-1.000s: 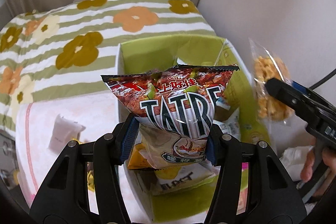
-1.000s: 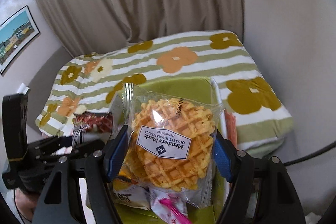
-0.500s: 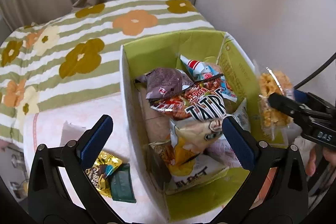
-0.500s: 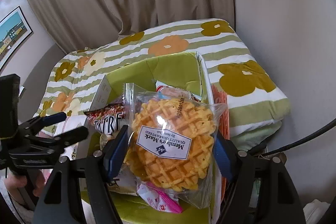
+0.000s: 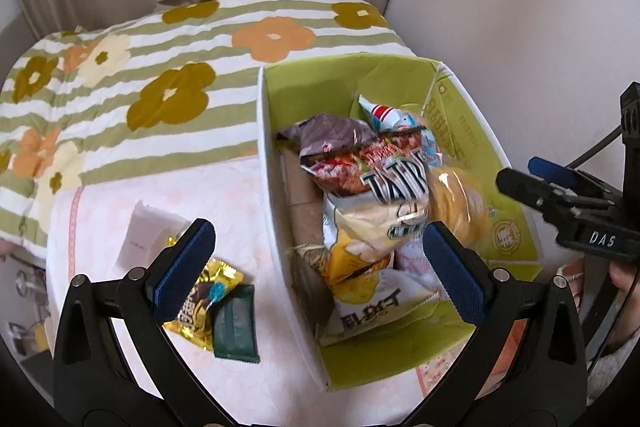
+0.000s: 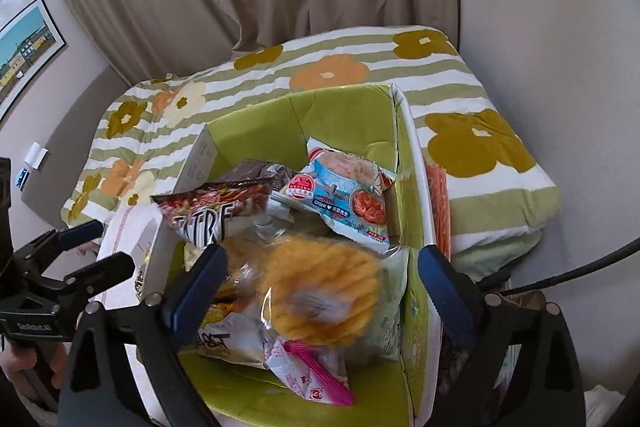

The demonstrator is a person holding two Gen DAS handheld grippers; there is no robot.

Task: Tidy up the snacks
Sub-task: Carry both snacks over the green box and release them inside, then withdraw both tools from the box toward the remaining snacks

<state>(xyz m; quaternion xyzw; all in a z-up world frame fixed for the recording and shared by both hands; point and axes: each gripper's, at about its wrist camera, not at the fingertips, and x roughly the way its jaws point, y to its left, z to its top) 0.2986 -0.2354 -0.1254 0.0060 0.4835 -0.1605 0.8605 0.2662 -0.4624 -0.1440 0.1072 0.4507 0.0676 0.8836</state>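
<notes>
Your left gripper (image 5: 318, 269) stood wide apart with nothing between its pads, hovering above the near-left corner of the green box (image 5: 496, 147). Your right gripper (image 6: 320, 291) was just as wide. The waffle packet (image 6: 320, 291) showed blurred between and beyond its fingers, and I could not tell whether it had settled on the pile.

The black TATRE chip bag (image 5: 380, 175) lay ahead of your left gripper, on top of the heap inside the box. It looked puffy and light, with slick film and brittle contents, so a pinch on the crimped top seam would serve better than a squeeze on the belly. The waffle packet seemed stiffer but crumbly, and its clear wrapper probably slides.

2 packets were outside the box, on the pale cloth (image 5: 224, 195) below your left finger: a yellow foil packet (image 5: 204, 307) and a dark green sachet (image 5: 236, 323), touching each other. Both looked flat and thin, so you would likely need to come in low at an edge.

A white card (image 5: 140, 239) lay just beyond them. The box's white left wall (image 5: 276, 227) stood between those 2 and the pile. In the right view, a blue Oishi bag (image 6: 344, 199) sat at the far side and a pink sachet (image 6: 308, 371) at the near side.
</notes>
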